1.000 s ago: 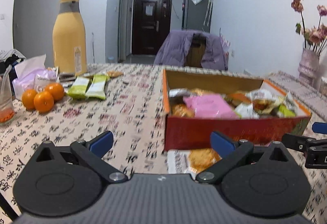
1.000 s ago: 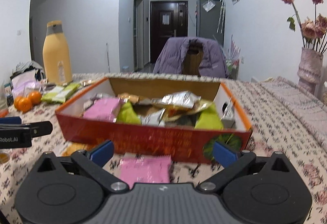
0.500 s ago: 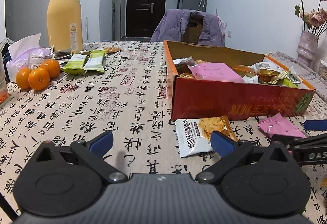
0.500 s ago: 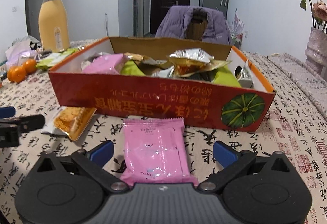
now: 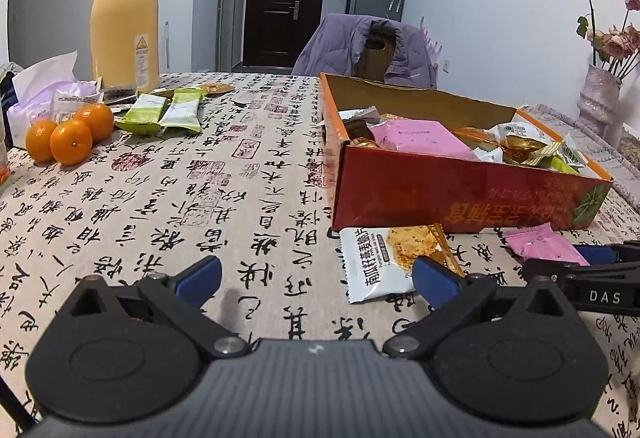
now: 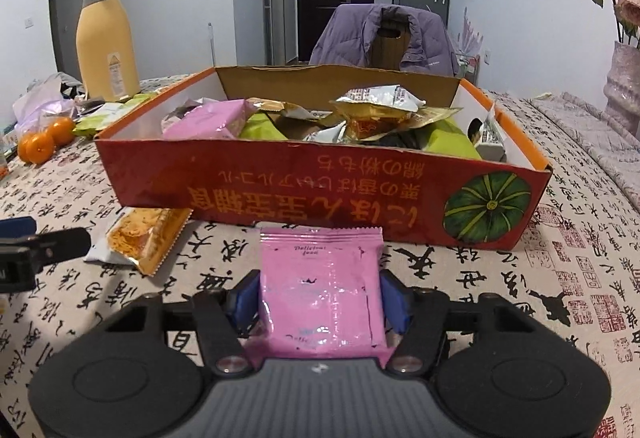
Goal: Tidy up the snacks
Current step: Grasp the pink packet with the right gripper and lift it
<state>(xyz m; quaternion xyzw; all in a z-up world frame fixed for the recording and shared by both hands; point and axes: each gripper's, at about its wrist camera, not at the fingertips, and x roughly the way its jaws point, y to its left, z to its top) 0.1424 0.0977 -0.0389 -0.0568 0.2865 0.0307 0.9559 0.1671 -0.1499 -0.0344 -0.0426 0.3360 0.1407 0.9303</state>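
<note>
Pink snack packet lies on the tablecloth just near of the red box; the right gripper has just closed its pads against its sides. Left gripper sits wide open, empty, beside a cracker packet.

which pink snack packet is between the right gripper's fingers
The pink packet lying on the tablecloth in front of the red box. The right gripper has just been closing on it. The other pink packet lies inside the box.

The pink packet reads "Delicious food"; the right hand-held gripper bears "DAS".
</note>
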